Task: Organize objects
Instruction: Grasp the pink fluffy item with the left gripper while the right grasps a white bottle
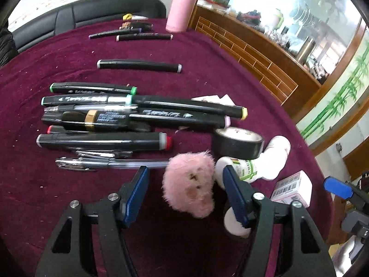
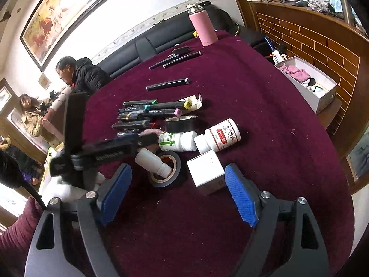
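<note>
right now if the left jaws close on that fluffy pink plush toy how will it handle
The fluffy pink plush toy looks soft, so it would probably squash rather than resist. It likely weighs little for its bulk. The long fuzzy pile should grip well, and it seems unlikely to roll on the maroon velvet tablecloth.

Maroon-clothed table [image 2: 276, 120] under markers [image 1: 101, 113], bottles [image 2: 177, 141], tape [image 2: 164, 172]

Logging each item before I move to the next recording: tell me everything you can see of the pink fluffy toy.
The pink fluffy toy is a small rounded ball of shaggy, pale pink plush with a few dark and brownish marks on its front. It lies on the purple tablecloth, between the open fingers of the left gripper, whose pads do not press it. Its far side meets a clear pen, and a white bottle sits against its right side.
</note>
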`<state>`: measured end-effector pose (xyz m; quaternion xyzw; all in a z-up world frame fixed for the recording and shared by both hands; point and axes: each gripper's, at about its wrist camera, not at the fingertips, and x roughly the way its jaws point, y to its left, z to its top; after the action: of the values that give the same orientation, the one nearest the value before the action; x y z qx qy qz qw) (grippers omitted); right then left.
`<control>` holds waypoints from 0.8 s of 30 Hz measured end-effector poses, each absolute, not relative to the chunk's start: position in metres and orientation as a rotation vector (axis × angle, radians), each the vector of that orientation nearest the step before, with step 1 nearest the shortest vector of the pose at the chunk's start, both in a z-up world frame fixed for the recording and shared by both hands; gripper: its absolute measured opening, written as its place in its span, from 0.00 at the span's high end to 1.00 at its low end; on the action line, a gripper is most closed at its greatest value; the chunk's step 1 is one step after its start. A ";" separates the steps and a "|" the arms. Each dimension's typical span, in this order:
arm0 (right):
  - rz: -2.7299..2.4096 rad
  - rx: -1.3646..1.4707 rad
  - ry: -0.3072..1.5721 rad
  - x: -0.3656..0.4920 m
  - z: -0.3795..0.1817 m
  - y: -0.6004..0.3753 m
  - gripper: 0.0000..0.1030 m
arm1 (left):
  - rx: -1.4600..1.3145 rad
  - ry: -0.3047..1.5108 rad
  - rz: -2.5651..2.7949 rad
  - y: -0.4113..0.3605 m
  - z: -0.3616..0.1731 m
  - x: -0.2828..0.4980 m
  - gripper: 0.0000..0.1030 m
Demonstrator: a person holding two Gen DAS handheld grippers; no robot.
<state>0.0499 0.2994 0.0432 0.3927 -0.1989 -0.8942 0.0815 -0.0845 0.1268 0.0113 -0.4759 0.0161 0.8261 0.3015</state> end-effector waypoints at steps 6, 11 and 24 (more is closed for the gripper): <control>-2.657 1.178 -0.561 0.048 0.044 0.293 0.19 | -1.257 0.009 2.142 0.124 0.010 -0.085 0.81; -2.643 1.192 -0.489 0.044 0.043 0.279 0.19 | -1.216 -0.071 2.133 0.105 0.024 -0.080 0.82; -2.667 1.277 -0.011 0.013 0.027 0.207 0.34 | -1.147 -0.229 2.197 0.025 0.055 -0.056 0.82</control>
<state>0.0133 0.2070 0.0270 0.4301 -0.0038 -0.8981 0.0922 -0.0564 0.0253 0.0548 -0.4367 -0.0872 0.8361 0.3205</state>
